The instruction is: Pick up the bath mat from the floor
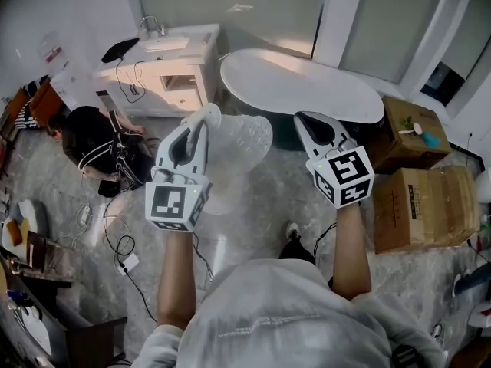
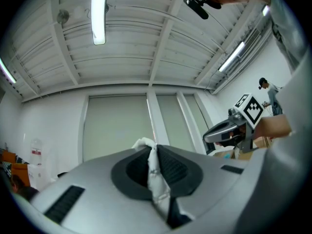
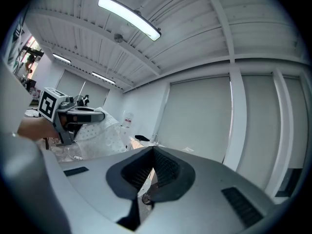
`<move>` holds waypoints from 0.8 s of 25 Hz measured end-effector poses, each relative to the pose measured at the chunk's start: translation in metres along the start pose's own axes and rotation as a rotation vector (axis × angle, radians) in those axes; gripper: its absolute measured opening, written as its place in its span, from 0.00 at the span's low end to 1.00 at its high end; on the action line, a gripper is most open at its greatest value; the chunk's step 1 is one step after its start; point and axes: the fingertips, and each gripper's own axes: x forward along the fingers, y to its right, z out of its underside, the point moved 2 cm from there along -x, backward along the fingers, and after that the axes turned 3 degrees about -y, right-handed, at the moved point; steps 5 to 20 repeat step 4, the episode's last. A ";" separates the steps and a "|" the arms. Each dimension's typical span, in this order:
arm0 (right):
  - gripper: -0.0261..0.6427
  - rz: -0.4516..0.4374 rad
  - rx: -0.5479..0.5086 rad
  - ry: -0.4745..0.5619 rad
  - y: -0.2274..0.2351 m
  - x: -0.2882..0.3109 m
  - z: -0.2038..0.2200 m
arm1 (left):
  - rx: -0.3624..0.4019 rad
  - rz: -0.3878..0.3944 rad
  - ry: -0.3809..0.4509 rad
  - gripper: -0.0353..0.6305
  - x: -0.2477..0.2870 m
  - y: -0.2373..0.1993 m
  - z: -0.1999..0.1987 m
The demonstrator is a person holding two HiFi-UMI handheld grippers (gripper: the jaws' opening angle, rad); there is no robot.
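One bath mat [image 1: 238, 153] hangs clear of the floor [image 1: 253, 236], its top edge pinched in my closed left gripper [image 1: 208, 115], beside my right gripper [image 1: 301, 118], jaws together and seemingly empty, facing one bathtub [image 1: 307, 83], with two cardboard boxes [image 1: 422, 205] at right.

Nothing can be read: the dark print on the cardboard boxes [image 1: 426, 209] at the head view's right and the red label [image 1: 53, 53] at upper left are too small.
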 end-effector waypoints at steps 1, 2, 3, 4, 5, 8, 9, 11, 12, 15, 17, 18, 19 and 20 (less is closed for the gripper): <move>0.06 -0.003 0.001 -0.001 0.000 0.000 0.001 | -0.003 0.000 -0.005 0.10 0.000 0.001 0.001; 0.06 -0.007 0.002 -0.002 0.000 0.001 0.002 | -0.005 0.001 -0.009 0.10 0.000 0.002 0.003; 0.06 -0.011 0.002 -0.003 0.000 0.002 0.002 | -0.006 0.003 -0.014 0.10 0.000 0.003 0.004; 0.06 -0.015 0.002 -0.004 0.000 0.003 0.003 | -0.006 0.005 -0.018 0.10 0.001 0.004 0.004; 0.06 -0.015 0.002 -0.004 0.000 0.003 0.003 | -0.006 0.005 -0.018 0.10 0.001 0.004 0.004; 0.06 -0.015 0.002 -0.004 0.000 0.003 0.003 | -0.006 0.005 -0.018 0.10 0.001 0.004 0.004; 0.06 -0.015 0.002 -0.004 0.000 0.003 0.003 | -0.006 0.005 -0.018 0.10 0.001 0.004 0.004; 0.06 -0.015 0.002 -0.004 0.000 0.003 0.003 | -0.006 0.005 -0.018 0.10 0.001 0.004 0.004; 0.06 -0.015 0.002 -0.004 0.000 0.003 0.003 | -0.006 0.005 -0.018 0.10 0.001 0.004 0.004; 0.06 -0.015 0.002 -0.004 0.000 0.003 0.003 | -0.006 0.005 -0.018 0.10 0.001 0.004 0.004; 0.06 -0.015 0.002 -0.004 0.000 0.003 0.003 | -0.006 0.005 -0.018 0.10 0.001 0.004 0.004; 0.06 -0.015 0.002 -0.004 0.000 0.003 0.003 | -0.006 0.005 -0.018 0.10 0.001 0.004 0.004; 0.06 -0.015 0.002 -0.004 0.000 0.003 0.003 | -0.006 0.005 -0.018 0.10 0.001 0.004 0.004; 0.06 -0.015 0.002 -0.004 0.000 0.003 0.003 | -0.006 0.005 -0.018 0.10 0.001 0.004 0.004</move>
